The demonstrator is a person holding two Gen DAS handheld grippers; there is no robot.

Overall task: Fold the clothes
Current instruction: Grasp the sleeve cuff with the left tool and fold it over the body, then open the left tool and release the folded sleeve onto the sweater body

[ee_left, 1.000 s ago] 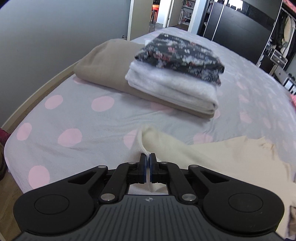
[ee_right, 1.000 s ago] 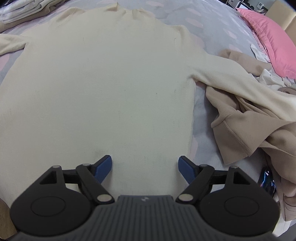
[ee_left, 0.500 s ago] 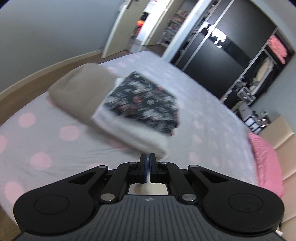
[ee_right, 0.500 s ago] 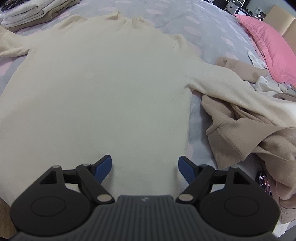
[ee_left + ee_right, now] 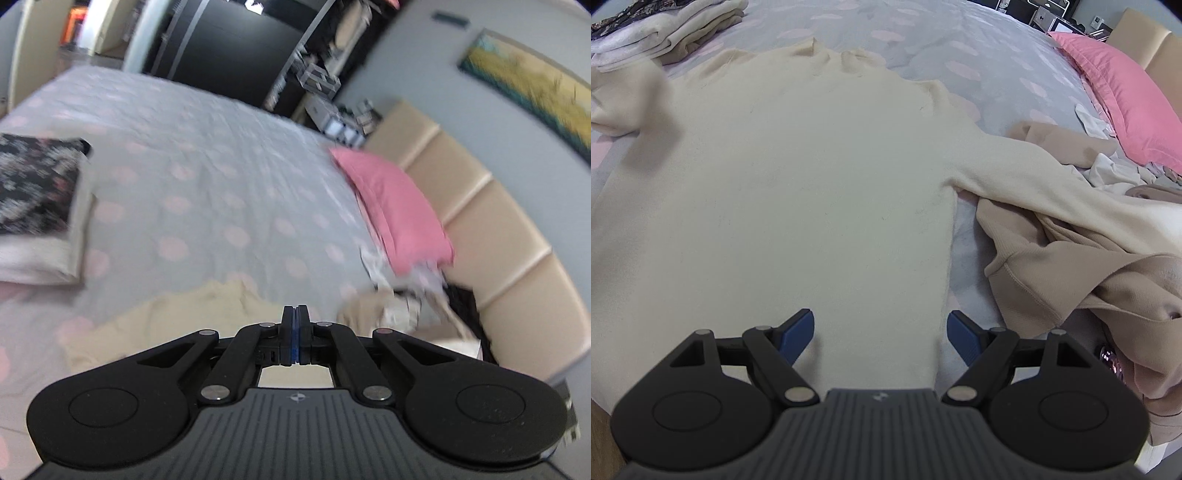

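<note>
A cream sweater (image 5: 812,177) lies spread flat on the bed, neck at the far end. Its left sleeve (image 5: 617,103) looks lifted and blurred at the left edge. My left gripper (image 5: 294,314) is shut, with cream cloth (image 5: 192,314) showing under and behind its fingers, so it seems to hold that sleeve. The view is motion-blurred. My right gripper (image 5: 881,332) is open low over the sweater's near right edge, with nothing between its blue pads (image 5: 798,330). The right sleeve (image 5: 1034,173) runs out over a heap of beige clothes.
A folded stack (image 5: 33,206) topped by a dark floral piece sits at the far left of the bed (image 5: 221,147). An unfolded beige garment heap (image 5: 1071,266) lies right of the sweater. A pink pillow (image 5: 395,210) rests against the padded headboard (image 5: 498,240).
My left gripper has swung up and to the right, from facing the folded stack to facing the pillow and headboard, still shut. My right gripper has stayed open and almost still.
</note>
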